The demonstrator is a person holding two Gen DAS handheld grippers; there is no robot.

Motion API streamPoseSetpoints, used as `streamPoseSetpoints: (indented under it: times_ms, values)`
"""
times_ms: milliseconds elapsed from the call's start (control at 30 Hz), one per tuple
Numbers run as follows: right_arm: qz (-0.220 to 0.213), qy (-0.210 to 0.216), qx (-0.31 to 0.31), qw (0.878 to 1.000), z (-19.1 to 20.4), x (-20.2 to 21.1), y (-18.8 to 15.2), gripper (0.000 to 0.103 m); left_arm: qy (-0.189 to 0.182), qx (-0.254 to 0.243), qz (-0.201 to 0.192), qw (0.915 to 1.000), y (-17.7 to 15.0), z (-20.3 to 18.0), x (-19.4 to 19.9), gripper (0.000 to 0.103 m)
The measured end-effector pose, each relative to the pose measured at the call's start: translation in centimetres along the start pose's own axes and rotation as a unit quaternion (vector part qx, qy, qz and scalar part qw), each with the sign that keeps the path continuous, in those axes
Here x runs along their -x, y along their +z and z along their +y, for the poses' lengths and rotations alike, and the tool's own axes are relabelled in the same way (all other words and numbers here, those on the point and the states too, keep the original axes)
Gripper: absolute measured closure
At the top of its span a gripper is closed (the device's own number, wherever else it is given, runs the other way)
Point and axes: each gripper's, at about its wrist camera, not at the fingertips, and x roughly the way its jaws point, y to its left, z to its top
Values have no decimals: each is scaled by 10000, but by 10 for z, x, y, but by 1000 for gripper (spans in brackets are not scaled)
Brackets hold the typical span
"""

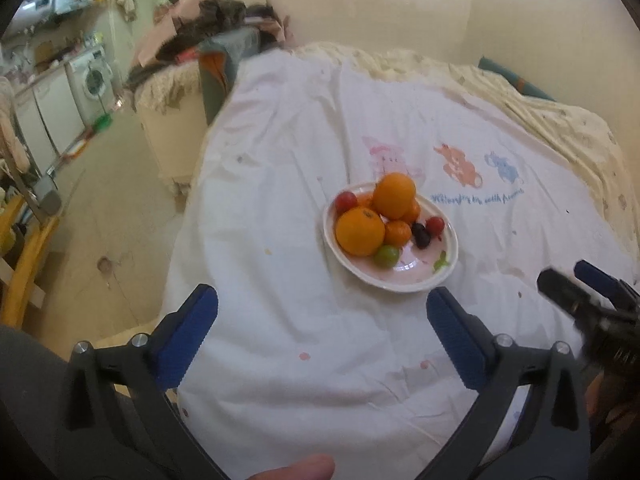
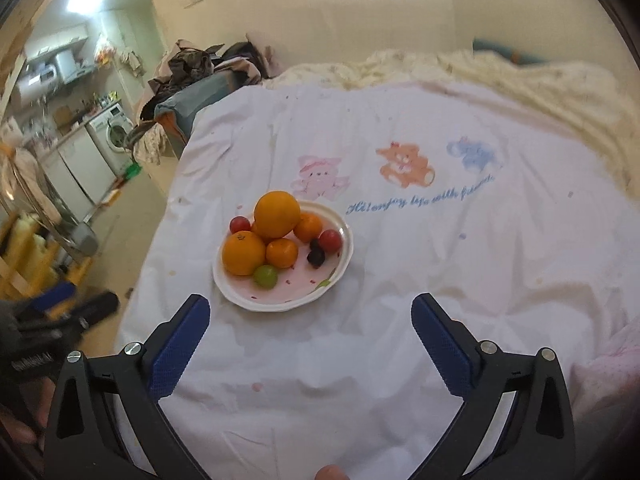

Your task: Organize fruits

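A white plate sits on a white sheet and holds a pile of fruit. Two large oranges, smaller mandarins, red cherry tomatoes, a green grape and dark grapes lie in it. My left gripper is open and empty, short of the plate's near rim. My right gripper is open and empty, near the plate's front right; it also shows at the right edge of the left wrist view.
The white sheet with cartoon animals and blue script covers a bed. A cream blanket lies at the back. Piled clothes sit at the far left corner. Floor, a washing machine and yellow furniture are to the left.
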Motion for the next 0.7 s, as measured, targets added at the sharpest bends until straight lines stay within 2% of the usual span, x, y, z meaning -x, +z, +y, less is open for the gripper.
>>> streamPoseSetpoints:
  times_ms: [200,433,700]
  values:
    - [-185,-274,486,9983,19,2,-6,0,-39,42,20,10000,-3,-1,-2,0]
    - [-93,-178,260,9995,13,-5,-4,0,36,-117,-73,9999,-5,-8,-1,0]
    - [-85,-187,233,9995,12,-5,-4,0,12,22,-16,10000,-5,-5,-5,0]
